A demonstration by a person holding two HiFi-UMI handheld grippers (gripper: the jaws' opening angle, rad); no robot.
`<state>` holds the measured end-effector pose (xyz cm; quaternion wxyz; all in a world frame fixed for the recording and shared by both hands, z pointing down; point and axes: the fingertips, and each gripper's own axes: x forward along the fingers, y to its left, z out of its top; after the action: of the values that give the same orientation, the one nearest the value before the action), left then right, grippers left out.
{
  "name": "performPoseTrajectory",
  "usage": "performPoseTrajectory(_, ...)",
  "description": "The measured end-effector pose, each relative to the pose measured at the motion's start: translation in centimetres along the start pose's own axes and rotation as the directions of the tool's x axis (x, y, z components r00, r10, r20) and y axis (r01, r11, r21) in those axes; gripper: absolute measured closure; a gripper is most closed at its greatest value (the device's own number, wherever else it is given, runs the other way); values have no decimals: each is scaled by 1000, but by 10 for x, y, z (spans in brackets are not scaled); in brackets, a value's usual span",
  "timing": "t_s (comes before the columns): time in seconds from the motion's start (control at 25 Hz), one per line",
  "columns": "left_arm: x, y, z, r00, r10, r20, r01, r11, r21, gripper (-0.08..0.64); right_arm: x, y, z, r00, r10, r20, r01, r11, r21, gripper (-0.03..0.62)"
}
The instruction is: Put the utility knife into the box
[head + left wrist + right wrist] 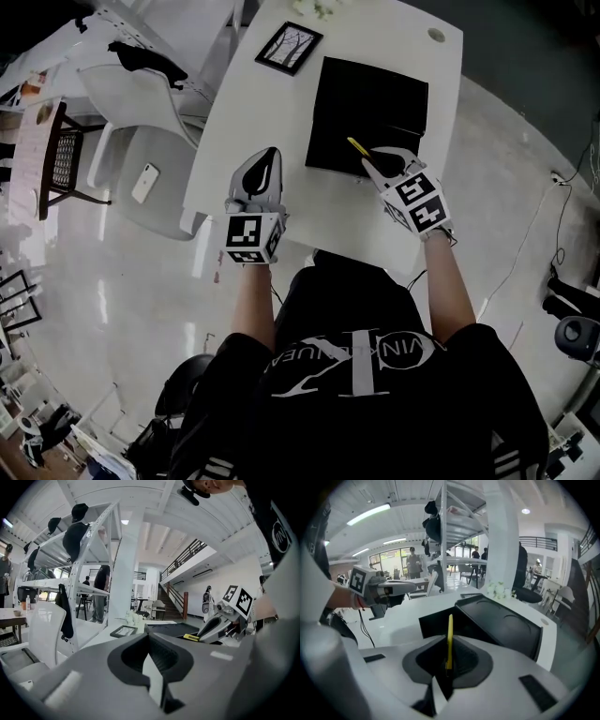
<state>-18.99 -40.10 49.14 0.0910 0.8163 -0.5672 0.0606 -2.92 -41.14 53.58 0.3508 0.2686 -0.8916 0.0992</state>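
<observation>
While the right tongs (373,161) clamp the utility knife (357,146) over the near edge of the box (375,98), apparently only lowering and release remain; the left tongs (265,161) idle, closed and empty.

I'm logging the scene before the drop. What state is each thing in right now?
utility knife: clamped between the right gripper's fingers, at the box's near edge
box: open, with its lid folded back flat
right gripper: shut on the utility knife
left gripper: shut, empty, clear of the box
picture frame: lying flat on the table
</observation>
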Motion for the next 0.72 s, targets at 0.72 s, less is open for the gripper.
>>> performPoseTrajectory(0.72, 19, 16, -30, 997, 33, -73, -35, 999, -21, 549, 73, 8, -31, 948, 214, -235, -249, 959, -135, 543)
